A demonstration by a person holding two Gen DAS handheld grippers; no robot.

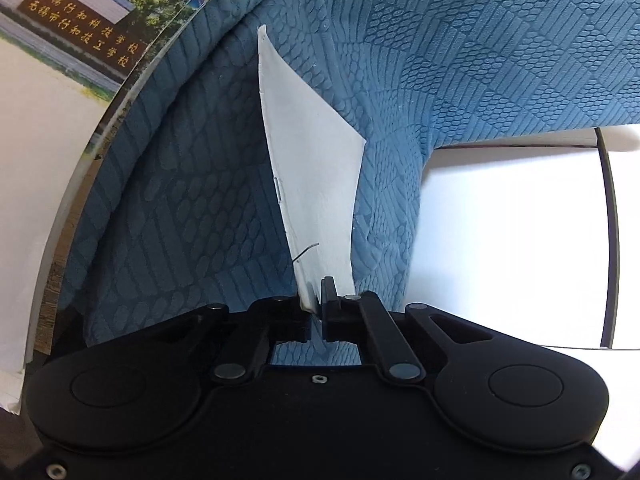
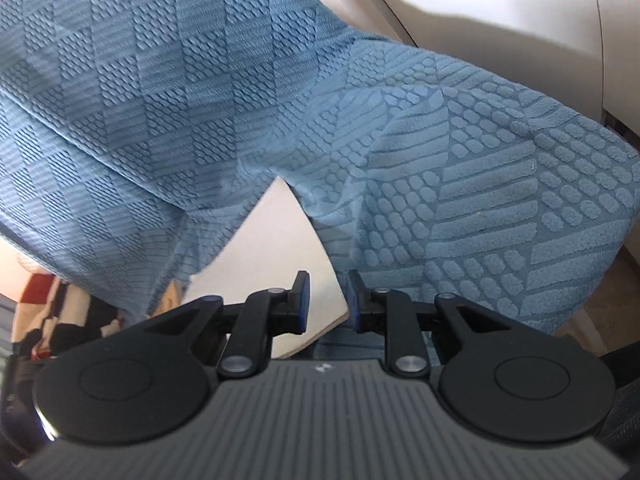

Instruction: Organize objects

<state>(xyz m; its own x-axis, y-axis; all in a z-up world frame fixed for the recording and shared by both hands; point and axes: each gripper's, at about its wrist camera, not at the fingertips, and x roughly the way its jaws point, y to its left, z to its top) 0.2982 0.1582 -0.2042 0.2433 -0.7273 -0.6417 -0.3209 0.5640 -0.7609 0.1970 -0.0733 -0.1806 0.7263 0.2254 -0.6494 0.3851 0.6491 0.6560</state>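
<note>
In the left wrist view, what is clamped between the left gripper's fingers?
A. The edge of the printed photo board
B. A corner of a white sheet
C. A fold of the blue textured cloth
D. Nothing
B: the left gripper is shut on the near corner of the white sheet, which stands up over the blue cloth.

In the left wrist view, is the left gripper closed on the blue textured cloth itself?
No. The left gripper is shut on the white tag, which stands up in front of the blue textured cloth.
</note>
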